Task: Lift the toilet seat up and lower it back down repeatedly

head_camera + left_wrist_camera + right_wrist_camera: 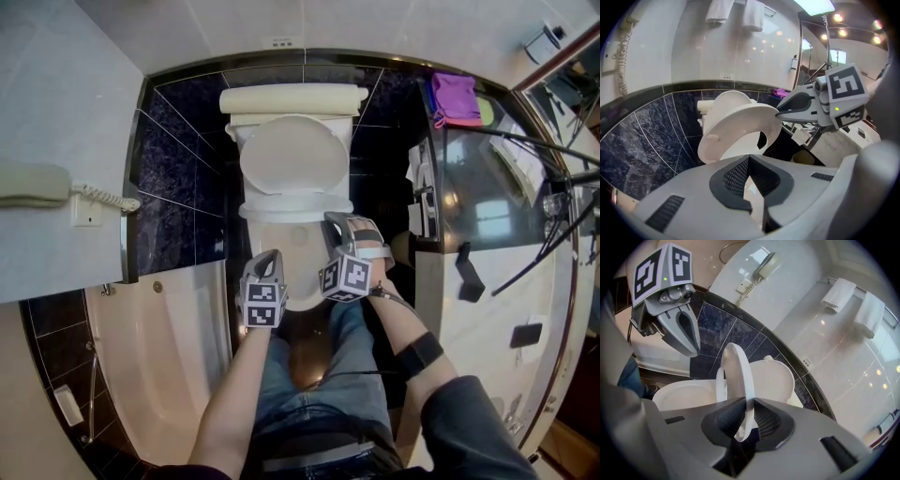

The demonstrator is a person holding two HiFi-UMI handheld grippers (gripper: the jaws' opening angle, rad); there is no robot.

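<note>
Nearest, blue-jeaned legs just short of the front edge of the white ceramic toilet bowl. Just ahead, by the bowl's front left rim, the grey left gripper, jaws pressed together with nothing between them. Beside it, over the bowl's right rim, the grey right gripper, jaws pinching the front edge of the white plastic ring-shaped toilet seat, pads on both faces of the ring. Seat tilted up off the bowl, partly raised, hinged at the bowl's back edge. Behind that, the white oval lid, upright against the cream cistern. Farther back, a band of dark blue marbled wall tiles. Off to the left, a pale bathtub and a cream wall telephone with a coiled cord; at far right, a purple cloth.
</note>
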